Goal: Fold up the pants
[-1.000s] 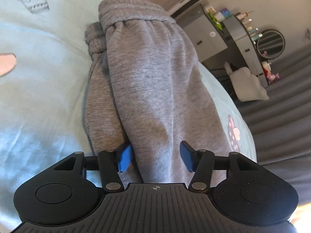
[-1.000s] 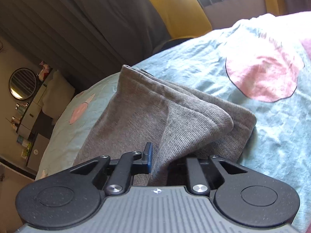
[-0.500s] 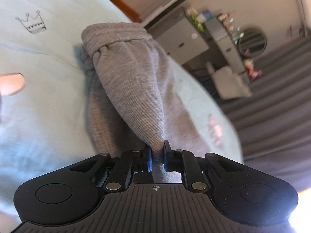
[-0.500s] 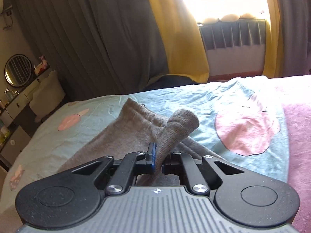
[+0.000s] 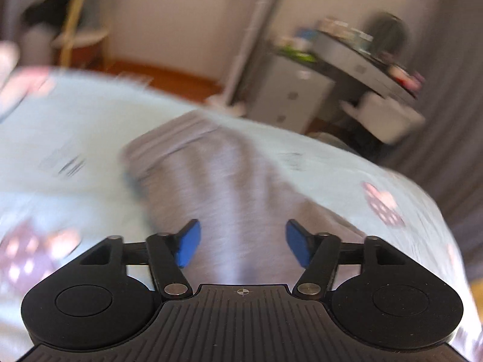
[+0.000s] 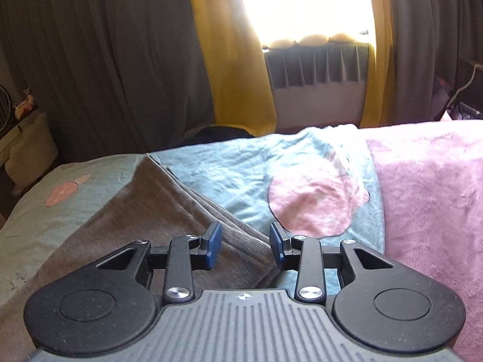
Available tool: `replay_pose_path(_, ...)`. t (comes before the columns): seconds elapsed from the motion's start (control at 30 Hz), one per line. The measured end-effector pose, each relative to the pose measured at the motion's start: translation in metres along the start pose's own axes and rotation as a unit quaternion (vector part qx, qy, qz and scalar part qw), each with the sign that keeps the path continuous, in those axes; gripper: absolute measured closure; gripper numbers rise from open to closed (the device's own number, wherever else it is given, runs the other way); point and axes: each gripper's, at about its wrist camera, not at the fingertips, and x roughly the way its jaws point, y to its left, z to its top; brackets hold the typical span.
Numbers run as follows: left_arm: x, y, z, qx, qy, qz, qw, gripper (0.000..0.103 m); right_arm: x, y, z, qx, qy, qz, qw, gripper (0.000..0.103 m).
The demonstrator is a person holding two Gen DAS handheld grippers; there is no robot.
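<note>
Grey sweatpants (image 5: 229, 187) lie folded on a light blue bed sheet (image 5: 60, 187); the left wrist view is blurred by motion. My left gripper (image 5: 241, 242) hovers above them with its jaws opening wide, the blue pads clear of the cloth. In the right wrist view the pants (image 6: 145, 217) lie flat, their edge running diagonally under my right gripper (image 6: 245, 246). Its jaws are opening too, and the blue pads stand apart from the fabric below.
A pink blanket (image 6: 428, 199) covers the bed's right side, and a pink round patch (image 6: 317, 208) is on the sheet (image 6: 235, 175). Grey and yellow curtains (image 6: 235, 60) hang by a bright window. White drawers (image 5: 289, 99) and a dresser stand beyond the bed.
Both grippers had pinched folds of the pants and lifted them; now both have let go and opened. The pants have dropped flat, and the left gripper has risen and rolled.
</note>
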Motion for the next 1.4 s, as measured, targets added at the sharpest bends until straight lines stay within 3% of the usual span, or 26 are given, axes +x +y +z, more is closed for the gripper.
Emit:
replay_pose_path(0.07, 0.01, -0.032, -0.006, 0.057, -0.003, -0.008, 0.9983, 0.025, -0.009, 0.025, 0.002, -0.026, -0.016, 0.027, 0.999, 0.067)
replay_pose_path(0.17, 0.034, -0.071, -0.021, 0.105, 0.017, -0.019, 0.9941, 0.021, -0.016, 0.074, -0.003, -0.079, -0.005, 0.101, 0.992, 0.053)
replay_pose_path(0.23, 0.056, -0.085, -0.029, 0.11, 0.037, -0.025, 0.9929, 0.021, -0.015, 0.108, -0.016, -0.128, 0.037, 0.166, 0.977, 0.044)
replay_pose_path(0.3, 0.077, -0.091, -0.043, 0.116, 0.062, -0.006, 0.9913, 0.022, -0.008, 0.141, -0.035, -0.184, 0.089, 0.219, 0.954, 0.043)
replay_pose_path(0.37, 0.091, -0.091, -0.053, 0.133, 0.07, 0.02, 0.9885, 0.022, 0.001, 0.17, -0.058, -0.255, 0.134, 0.23, 0.93, 0.043)
replay_pose_path(0.43, 0.098, -0.088, -0.059, 0.165, 0.057, 0.045, 0.9836, 0.02, 0.012, 0.192, -0.076, -0.319, 0.172, 0.215, 0.907, 0.042)
replay_pose_path(0.5, 0.099, -0.084, -0.063, 0.202, 0.029, 0.073, 0.9763, 0.018, 0.024, 0.2, -0.081, -0.339, 0.187, 0.193, 0.902, 0.037)
replay_pose_path(0.6, 0.104, -0.075, -0.062, 0.214, -0.002, 0.123, 0.969, 0.009, 0.033, 0.201, -0.076, -0.325, 0.189, 0.179, 0.909, 0.028)
replay_pose_path(0.77, 0.102, -0.054, -0.052, 0.151, -0.025, 0.178, 0.9721, 0.008, 0.04, 0.191, -0.072, -0.28, 0.186, 0.175, 0.926, 0.027)
replay_pose_path(0.9, 0.095, -0.057, -0.05, 0.154, -0.051, 0.225, 0.9608, 0.012, 0.043, 0.186, -0.066, -0.248, 0.175, 0.165, 0.938, 0.027)
replay_pose_path(0.97, 0.089, -0.055, -0.047, 0.139, -0.064, 0.25, 0.956, 0.013, 0.042, 0.185, -0.065, -0.242, 0.162, 0.136, 0.947, 0.026)
replay_pose_path(1.07, 0.072, -0.046, -0.037, 0.099, -0.084, 0.248, 0.9602, 0.01, 0.035, 0.187, -0.063, -0.249, 0.128, 0.086, 0.956, 0.026)
replay_pose_path(1.23, 0.048, -0.025, -0.029, 0.029, -0.094, 0.214, 0.9718, 0.009, 0.02, 0.182, -0.052, -0.236, 0.108, 0.131, 0.957, 0.025)
replay_pose_path(1.4, 0.028, -0.008, -0.03, 0.0, -0.09, 0.164, 0.9823, 0.009, 0.025, 0.118, -0.015, -0.087, 0.131, 0.144, 0.977, 0.025)
